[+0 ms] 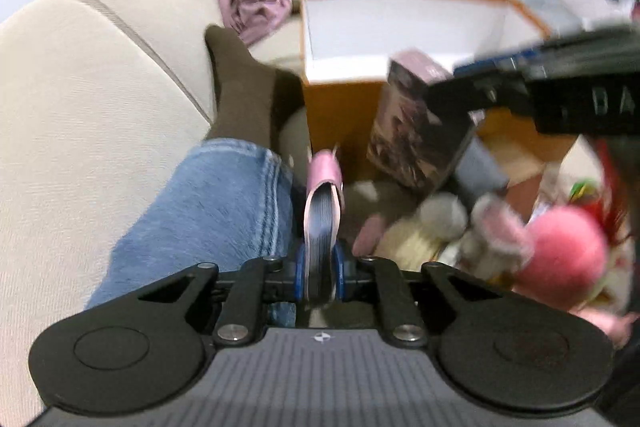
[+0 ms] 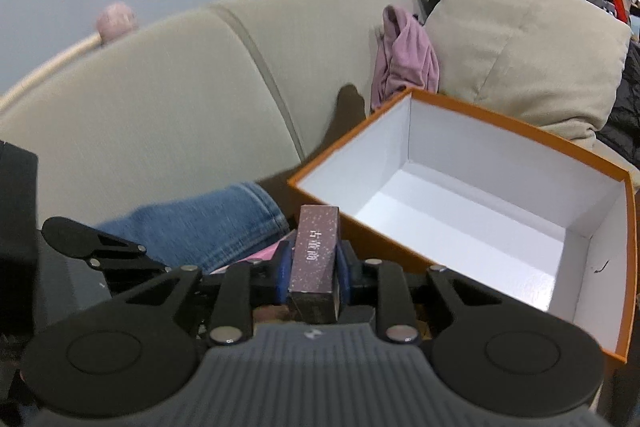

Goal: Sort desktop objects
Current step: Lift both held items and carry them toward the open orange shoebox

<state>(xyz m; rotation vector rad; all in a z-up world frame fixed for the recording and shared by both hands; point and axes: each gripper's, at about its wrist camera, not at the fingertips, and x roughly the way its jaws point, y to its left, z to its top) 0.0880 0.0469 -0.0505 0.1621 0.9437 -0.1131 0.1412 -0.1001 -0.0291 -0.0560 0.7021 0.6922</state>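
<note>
The left gripper (image 1: pixel 320 267) is clamped on a thin pink book (image 1: pixel 323 203), which stands on edge between the jaws; it looks light and a bit bendy, so holding it low near the pages is best. The right gripper (image 2: pixel 314 275) is clamped on a small purple box (image 2: pixel 316 259), stiff and light, held just beside the empty orange box (image 2: pixel 496 135).

Open box (image 2: pixel 480 195) on sofa (image 2: pixel 160 99), cushion (image 2: pixel 520 47) behind it, leg (image 2: pixel 192 223) left, toy pile (image 1: pixel 500 227) in front.
</note>
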